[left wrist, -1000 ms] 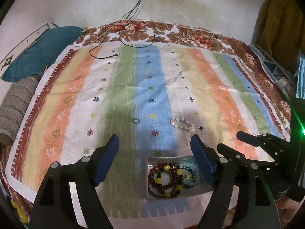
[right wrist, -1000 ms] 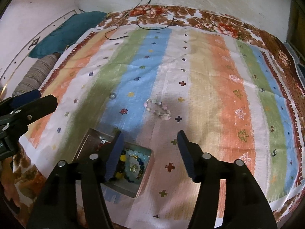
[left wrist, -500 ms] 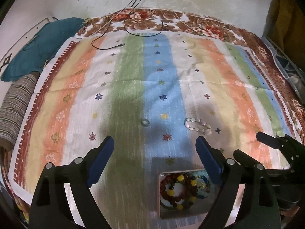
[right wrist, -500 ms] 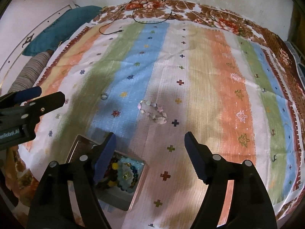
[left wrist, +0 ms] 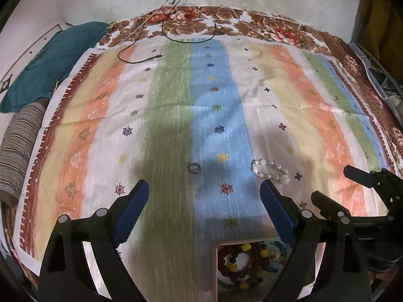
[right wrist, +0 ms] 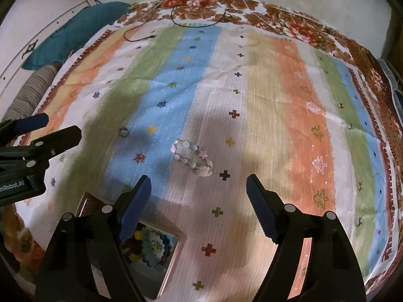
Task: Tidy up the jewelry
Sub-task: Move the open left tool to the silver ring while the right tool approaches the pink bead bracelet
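Note:
A small dark ring [left wrist: 194, 168] lies on the striped cloth just ahead of my left gripper [left wrist: 203, 185], which is open and empty. A pale pink-and-white bead bracelet [right wrist: 192, 157] lies flat just ahead of my right gripper [right wrist: 199, 180], whose jaws are opening with nothing between them. The open box [left wrist: 216, 251] near the cloth's front edge holds several coloured bead bracelets [left wrist: 241, 259]. My right fingers partly hide it in the right wrist view. Both grippers point steeply down at the cloth, side by side.
The striped cloth [left wrist: 176, 105] covers a floral bedsheet [left wrist: 277, 27]. A black cable [left wrist: 141, 60] trails over the far left corner. A teal pillow [left wrist: 50, 60] and a striped bolster [left wrist: 17, 151] lie at the left edge. A wall closes the far side.
Both grippers have moved forward and down over the cloth, so the box has slid to the bottom of both views. Both pairs of jaws stand wider, the right most clearly.

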### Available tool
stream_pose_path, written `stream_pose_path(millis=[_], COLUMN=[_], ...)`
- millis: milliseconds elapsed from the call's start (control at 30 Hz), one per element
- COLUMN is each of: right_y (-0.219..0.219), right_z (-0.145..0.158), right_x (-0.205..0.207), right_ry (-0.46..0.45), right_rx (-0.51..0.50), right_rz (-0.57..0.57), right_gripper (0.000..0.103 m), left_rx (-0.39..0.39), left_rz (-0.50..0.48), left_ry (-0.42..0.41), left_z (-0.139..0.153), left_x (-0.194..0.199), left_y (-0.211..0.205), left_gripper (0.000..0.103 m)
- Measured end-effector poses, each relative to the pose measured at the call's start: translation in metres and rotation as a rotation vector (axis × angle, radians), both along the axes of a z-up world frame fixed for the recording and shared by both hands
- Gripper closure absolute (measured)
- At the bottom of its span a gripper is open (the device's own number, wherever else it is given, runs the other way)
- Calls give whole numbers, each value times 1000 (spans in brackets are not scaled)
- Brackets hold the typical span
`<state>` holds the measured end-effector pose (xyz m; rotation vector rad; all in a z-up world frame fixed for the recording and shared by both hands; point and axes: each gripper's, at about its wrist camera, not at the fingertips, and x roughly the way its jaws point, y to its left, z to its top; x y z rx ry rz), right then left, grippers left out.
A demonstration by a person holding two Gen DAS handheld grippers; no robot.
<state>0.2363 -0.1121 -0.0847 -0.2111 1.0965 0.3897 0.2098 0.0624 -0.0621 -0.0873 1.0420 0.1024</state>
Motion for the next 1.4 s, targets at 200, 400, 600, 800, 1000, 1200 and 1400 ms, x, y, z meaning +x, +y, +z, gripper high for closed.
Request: stream_pose_path(millis=[200, 400, 600, 800, 1000, 1200, 1400], right_y=[8, 9, 11, 13, 9, 9, 14], right_z=[-13, -20, -27, -37, -53, -61, -67], right_x=[7, 15, 21, 30, 41, 47, 51], right_ry=[22, 49, 71, 91, 128, 139, 143], right_rx=[-29, -8, 8, 6, 1, -7, -22], right_rz=[14, -3, -5, -11, -35, -39, -29], right_gripper=[25, 25, 25, 25, 25, 25, 25], left_rx=[2, -8, -2, -21, -20, -31, 2], left_rz=[8, 20, 21, 19, 22, 21, 4], left_ry=[27, 54, 72, 94, 99, 110, 141], left_z=[-11, -22, -30, -39, -48, -53, -68], left_x=[10, 20, 29, 39, 46, 54, 62], left_y=[3, 9, 12, 13, 17, 20, 18], left_gripper=[15, 15, 15, 15, 15, 15, 15])
